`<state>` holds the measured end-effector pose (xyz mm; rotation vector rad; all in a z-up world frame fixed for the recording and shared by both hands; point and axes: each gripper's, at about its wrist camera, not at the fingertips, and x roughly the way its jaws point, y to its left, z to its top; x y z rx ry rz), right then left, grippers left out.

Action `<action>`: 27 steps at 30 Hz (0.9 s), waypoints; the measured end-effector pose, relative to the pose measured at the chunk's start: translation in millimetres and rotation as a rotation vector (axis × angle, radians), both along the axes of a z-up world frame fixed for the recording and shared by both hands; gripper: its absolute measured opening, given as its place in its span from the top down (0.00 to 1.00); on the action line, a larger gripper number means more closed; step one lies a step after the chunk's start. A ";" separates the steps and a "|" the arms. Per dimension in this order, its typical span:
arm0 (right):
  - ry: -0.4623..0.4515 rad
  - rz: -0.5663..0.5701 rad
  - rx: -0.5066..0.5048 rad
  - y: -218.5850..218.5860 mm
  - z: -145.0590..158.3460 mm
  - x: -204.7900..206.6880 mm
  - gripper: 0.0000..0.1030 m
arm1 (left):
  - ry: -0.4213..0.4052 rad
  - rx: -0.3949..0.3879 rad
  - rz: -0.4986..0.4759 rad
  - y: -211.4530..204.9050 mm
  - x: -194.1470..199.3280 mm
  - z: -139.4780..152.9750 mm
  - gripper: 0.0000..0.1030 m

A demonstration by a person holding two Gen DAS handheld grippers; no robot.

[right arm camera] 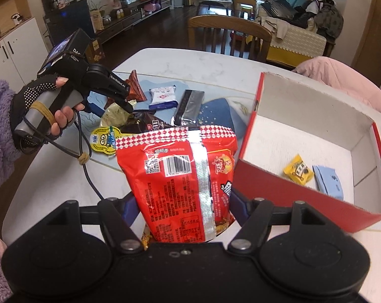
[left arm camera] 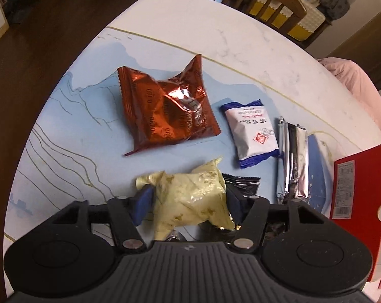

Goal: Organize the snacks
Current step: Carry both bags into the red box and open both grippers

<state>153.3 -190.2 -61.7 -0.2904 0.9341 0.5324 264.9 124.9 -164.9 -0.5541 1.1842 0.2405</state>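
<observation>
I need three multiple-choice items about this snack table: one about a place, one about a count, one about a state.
1. Where does the blue-and-white packet lie?
A. inside the red box
B. on the table, between the copper-red bag and the silver packets
C. on the chair

2. How many snacks lie inside the red box?
A. none
B. two
C. five

3. What does the right gripper hold?
A. nothing
B. a silver packet
C. a red snack bag

Key: 1 B, it lies right of the copper-red bag and left of the silver packets. 2 B, a yellow packet and a light blue one. 3 C, the red snack bag sits between its fingers.
</observation>
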 end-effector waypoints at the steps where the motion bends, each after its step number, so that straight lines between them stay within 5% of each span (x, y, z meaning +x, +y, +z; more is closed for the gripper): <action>1: -0.001 0.000 -0.002 0.5 -0.5 -0.4 0.31 | -0.004 0.001 0.002 0.0 -0.3 0.4 0.43; 13: -0.007 0.005 -0.003 4.9 0.2 -2.7 0.31 | -0.068 0.006 0.010 13.6 -21.0 13.7 0.54; 27: -0.081 -0.079 0.063 -30.1 34.7 7.7 0.31 | -0.245 0.079 -0.157 -26.6 -66.0 111.4 0.54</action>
